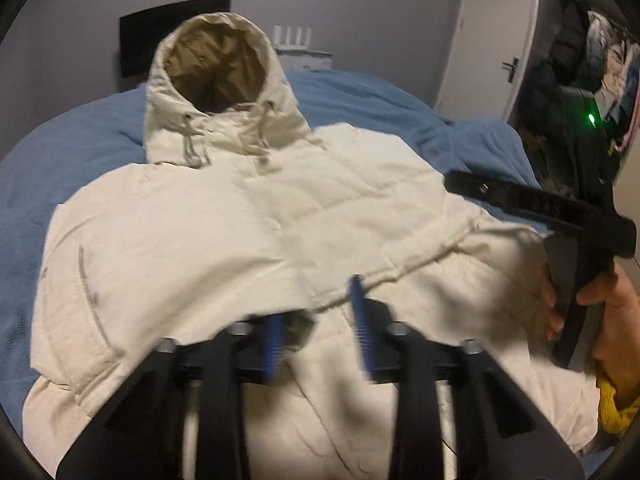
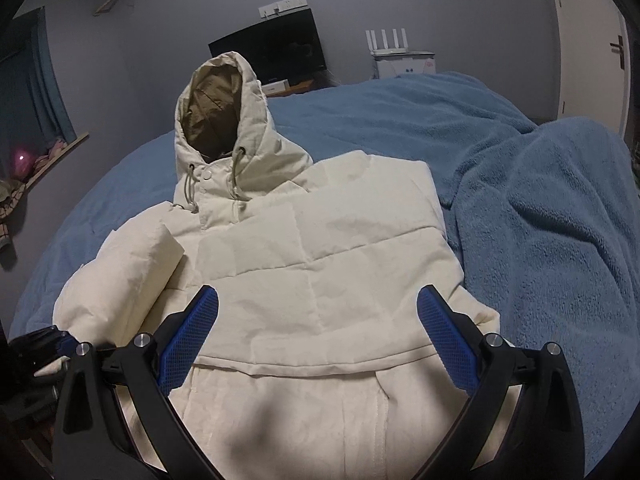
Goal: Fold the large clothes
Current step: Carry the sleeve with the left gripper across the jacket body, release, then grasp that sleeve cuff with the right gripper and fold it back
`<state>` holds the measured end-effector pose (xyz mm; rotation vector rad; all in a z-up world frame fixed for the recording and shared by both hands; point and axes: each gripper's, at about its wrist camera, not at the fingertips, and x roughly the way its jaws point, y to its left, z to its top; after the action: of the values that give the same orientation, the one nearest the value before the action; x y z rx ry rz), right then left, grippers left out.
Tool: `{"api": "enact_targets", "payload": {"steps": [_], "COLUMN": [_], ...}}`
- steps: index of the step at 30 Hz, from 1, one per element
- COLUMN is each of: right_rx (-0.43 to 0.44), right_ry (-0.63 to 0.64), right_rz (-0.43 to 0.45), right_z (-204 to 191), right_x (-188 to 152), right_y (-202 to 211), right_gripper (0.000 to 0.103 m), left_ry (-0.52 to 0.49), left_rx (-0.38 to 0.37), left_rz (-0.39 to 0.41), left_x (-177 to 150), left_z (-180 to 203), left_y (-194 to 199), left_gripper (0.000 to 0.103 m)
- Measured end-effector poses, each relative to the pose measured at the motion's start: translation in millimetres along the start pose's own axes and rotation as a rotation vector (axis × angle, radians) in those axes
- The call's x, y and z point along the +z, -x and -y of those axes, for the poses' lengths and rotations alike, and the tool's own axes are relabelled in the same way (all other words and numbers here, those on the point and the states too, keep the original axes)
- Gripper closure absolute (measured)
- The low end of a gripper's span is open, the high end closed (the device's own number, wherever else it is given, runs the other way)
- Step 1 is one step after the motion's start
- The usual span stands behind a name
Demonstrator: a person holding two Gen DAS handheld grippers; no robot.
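Blue-padded and blurred, the left gripper (image 1: 320,320) hangs close over the lower front of the cream jacket (image 1: 248,216), its jaws partly apart with nothing between them, angled down as if ready to take the hem fold below it. Just left of it, the jacket's sleeve appears folded in over the chest, which would explain the tidy, squared outline of the body. That jacket lies face up on the blue bed (image 2: 400,112), hood (image 2: 218,120) propped upright at the far end, probably so the trunk can be doubled over next. Further right, the right gripper (image 2: 318,312) hovers above the same lower panel with its jaws spread wide and empty; a hand (image 1: 612,320) with a yellow cuff grips its handle at the frame edge. Shadow covers the jacket's bottom edge, so the hem cannot be made out, and the black gripper bodies hide what lies beneath them.
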<state>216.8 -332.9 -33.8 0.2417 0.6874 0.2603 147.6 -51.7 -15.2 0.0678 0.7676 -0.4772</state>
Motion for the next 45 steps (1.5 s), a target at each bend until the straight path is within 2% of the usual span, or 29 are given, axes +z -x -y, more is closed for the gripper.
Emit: {"api": "enact_targets", "payload": {"steps": [3, 8, 12, 15, 21, 25, 30, 34, 37, 38, 39, 41, 42, 43, 45], "right_rx": [-0.002, 0.026, 0.045, 0.080, 0.170, 0.222, 0.244, 0.232, 0.185, 0.161, 0.123, 0.066, 0.068, 0.078, 0.077], "right_ry": [-0.001, 0.061, 0.145, 0.222, 0.436, 0.636, 0.825, 0.869, 0.893, 0.913, 0.944, 0.970, 0.962, 0.943, 0.902], "right_rz": [-0.007, 0.004, 0.009, 0.012, -0.015, -0.034, -0.034, -0.073, -0.095, -0.090, -0.063, -0.018, -0.018, -0.017, -0.004], "right_z": [-1.8, -20.7, -43.0, -63.7, -125.9, -179.0, -233.0, -257.0, -261.9, -262.4, -262.9, -259.1, -257.0, -252.9, -244.3], "right_x": [-1.2, -3.1, -7.4, -12.2, -34.0, -52.4, -73.9, -82.7, -89.2, -92.3, -96.7, -100.8, -99.9, -97.6, -91.2], "right_y": [0.1, 6.5, 10.7, 14.7, 22.8, 29.1, 23.5, -4.2, -27.4, -31.6, -33.9, -33.1, -32.3, -29.0, -20.9], "right_gripper": [0.008, 0.008, 0.008, 0.008, 0.008, 0.008, 0.008, 0.008, 0.008, 0.009, 0.020, 0.034, 0.045, 0.049, 0.066], "left_ry": [-0.035, -0.071, -0.037, 0.053, 0.383, 0.476, 0.577, 0.651, 0.680, 0.689, 0.692, 0.690, 0.683, 0.677, 0.654], "left_rx": [0.013, 0.049, 0.115, 0.194, 0.273, 0.360, 0.435, 0.421, 0.405, 0.401, 0.397, 0.395, 0.396, 0.397, 0.404], "left_rz": [0.026, 0.131, 0.203, 0.201, 0.108, 0.042, 0.080, 0.065, 0.046, 0.046, 0.047, 0.045, 0.045, 0.044, 0.041], "left_x": [-1.4, -0.6, 1.9, 5.7, -3.0, -11.4, -15.9, -23.1, -26.7, -27.5, -28.7, -29.1, -28.6, -28.4, -26.4], "left_z": [9.7, 10.9, -7.2, -37.5, -114.6, -142.1, -165.3, -181.0, -187.4, -189.1, -189.8, -189.4, -188.1, -186.9, -182.3], "left_y": [17.1, 63.4, 94.4, 100.4, 88.6, 73.8, 81.5, 78.7, 74.9, 75.0, 75.3, 74.2, 73.7, 73.5, 72.2], "left_gripper": [0.027, 0.025, 0.017, 0.017, 0.017, 0.017, 0.017, 0.017, 0.017, 0.017, 0.017, 0.017, 0.017, 0.017, 0.017]}}
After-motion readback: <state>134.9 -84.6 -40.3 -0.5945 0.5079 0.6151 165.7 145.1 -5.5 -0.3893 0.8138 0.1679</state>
